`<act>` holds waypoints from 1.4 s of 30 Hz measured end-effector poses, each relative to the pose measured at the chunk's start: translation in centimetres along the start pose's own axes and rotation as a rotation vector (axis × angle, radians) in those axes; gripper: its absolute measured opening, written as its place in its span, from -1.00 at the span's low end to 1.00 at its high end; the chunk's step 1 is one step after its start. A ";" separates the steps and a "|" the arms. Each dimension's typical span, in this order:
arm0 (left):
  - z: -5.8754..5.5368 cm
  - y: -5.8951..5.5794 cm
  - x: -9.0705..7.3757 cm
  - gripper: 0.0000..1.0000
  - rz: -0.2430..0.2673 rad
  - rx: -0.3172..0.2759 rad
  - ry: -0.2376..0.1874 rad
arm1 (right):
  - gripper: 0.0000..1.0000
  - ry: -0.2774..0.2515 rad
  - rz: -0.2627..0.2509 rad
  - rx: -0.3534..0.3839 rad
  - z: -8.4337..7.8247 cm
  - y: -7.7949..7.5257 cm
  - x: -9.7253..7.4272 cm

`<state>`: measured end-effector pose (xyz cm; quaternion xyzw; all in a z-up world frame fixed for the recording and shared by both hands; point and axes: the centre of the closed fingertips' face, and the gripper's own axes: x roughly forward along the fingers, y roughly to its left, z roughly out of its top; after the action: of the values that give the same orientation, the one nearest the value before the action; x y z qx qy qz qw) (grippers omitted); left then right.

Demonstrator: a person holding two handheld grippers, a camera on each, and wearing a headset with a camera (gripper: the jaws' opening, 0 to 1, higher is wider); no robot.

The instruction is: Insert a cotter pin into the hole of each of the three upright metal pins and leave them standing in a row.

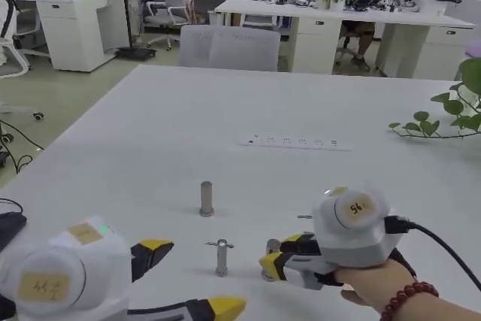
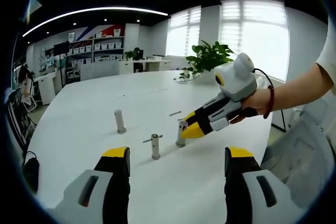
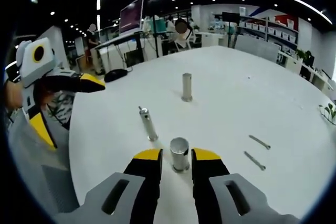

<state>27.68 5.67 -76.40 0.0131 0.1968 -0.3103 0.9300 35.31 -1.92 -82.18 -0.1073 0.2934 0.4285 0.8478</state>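
1. Landmark: cottered pin (image 1: 221,257), upright on the table (image 1: 225,125), with a cotter crosswise near its top.
2. My right gripper (image 3: 177,153): jaws narrow, straddling a bare pin (image 3: 179,148) that stands just right of the cottered pin. I can't tell if they're actually pinching it.
3. My left gripper (image 2: 177,153): jaws wide, nothing between them, left of the cottered pin and nearer me.
4. Second bare pin (image 1: 206,198): upright beyond the cottered pin, slightly left.
5. Two loose cotters (image 3: 259,141): flat on the table, right of the cottered pin and further back.
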 end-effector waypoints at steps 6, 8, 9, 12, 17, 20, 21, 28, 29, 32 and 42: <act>0.0 0.0 0.0 0.46 0.002 -0.006 -0.003 | -0.42 -0.006 0.001 0.007 0.0 -0.1 -0.8; 0.0 0.0 -0.1 0.46 0.003 -0.009 -0.002 | -0.38 -0.005 0.000 0.010 0.0 -0.3 -1.2; -0.1 0.0 -0.1 0.46 0.003 -0.010 -0.003 | -0.37 -0.006 0.000 0.011 0.0 -0.3 -1.3; -0.1 -0.1 -0.1 0.46 0.004 -0.013 -0.002 | -0.33 0.009 0.000 0.014 -0.2 -0.7 -1.7; -0.2 -0.1 -0.2 0.47 0.006 -0.013 -0.002 | -0.30 0.026 -0.009 0.018 -0.5 -1.5 -2.5; -0.2 -0.1 -0.2 0.47 0.006 -0.013 -0.002 | -0.30 0.035 -0.018 0.018 -0.6 -2.0 -3.0; -0.2 -0.1 -0.2 0.47 0.007 -0.013 -0.003 | -0.30 0.036 -0.022 0.017 -0.6 -2.2 -3.1; -0.2 -0.1 -0.2 0.46 0.012 -0.003 -0.004 | -0.31 0.049 -0.058 0.027 -1.1 -4.4 -3.9; -0.2 -0.2 -0.2 0.46 0.011 -0.002 -0.004 | -0.31 0.050 -0.061 0.026 -1.1 -4.6 -4.0; -0.2 -0.1 -0.2 0.46 0.012 -0.002 -0.005 | -0.33 0.058 -0.075 0.021 -1.3 -5.4 -4.2; -0.3 0.4 -0.2 0.42 0.025 -0.033 -0.022 | -0.40 0.091 -0.082 0.000 -1.5 -8.0 -4.0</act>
<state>27.64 6.13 -76.63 -0.0032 0.1917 -0.2956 0.9359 39.12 -10.09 -81.61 -0.1386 0.3271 0.3882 0.8504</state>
